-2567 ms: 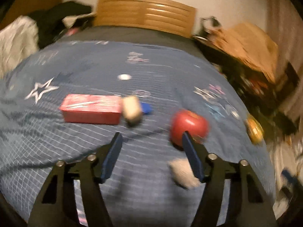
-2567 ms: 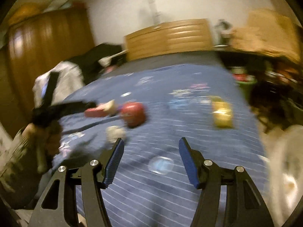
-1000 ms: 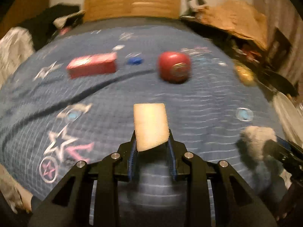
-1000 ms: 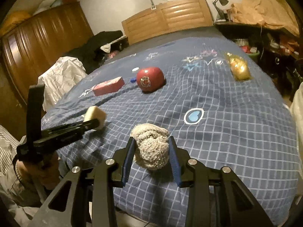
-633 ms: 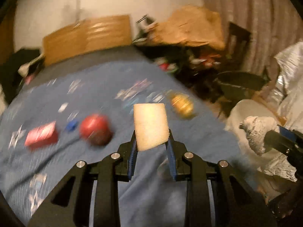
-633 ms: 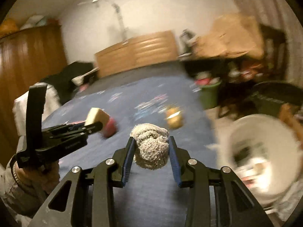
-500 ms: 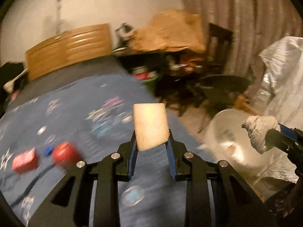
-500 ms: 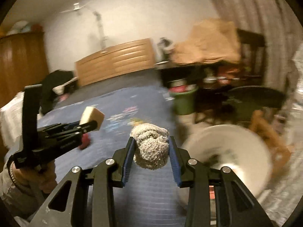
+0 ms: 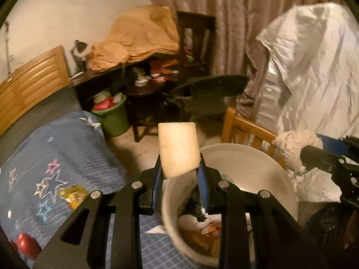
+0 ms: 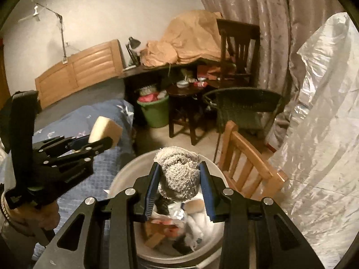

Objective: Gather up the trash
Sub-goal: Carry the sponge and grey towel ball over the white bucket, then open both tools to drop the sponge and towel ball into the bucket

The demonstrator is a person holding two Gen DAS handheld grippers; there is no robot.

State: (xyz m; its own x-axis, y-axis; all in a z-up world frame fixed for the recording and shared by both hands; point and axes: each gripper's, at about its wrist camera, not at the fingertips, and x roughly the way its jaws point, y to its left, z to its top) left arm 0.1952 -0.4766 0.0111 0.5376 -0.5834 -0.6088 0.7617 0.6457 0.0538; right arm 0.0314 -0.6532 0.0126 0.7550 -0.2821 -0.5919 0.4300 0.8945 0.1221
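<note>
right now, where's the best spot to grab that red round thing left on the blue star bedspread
Take the red round object across its widest middle, coming straight down from above. It lies free on the blue star-patterned bedspread, nothing beside it, and its curved sides could slip from a low or off-centre pinch. Both tools are full now, so empty one first.

— What's different from a moment ago?
— Both tools have swung off the bed (image 9: 56,157). The left tool (image 9: 179,179), with its sponge block (image 9: 178,149), and the right tool (image 10: 179,186), with its balled cloth (image 10: 178,174), now hang over the white trash bucket (image 10: 125,179).
</note>
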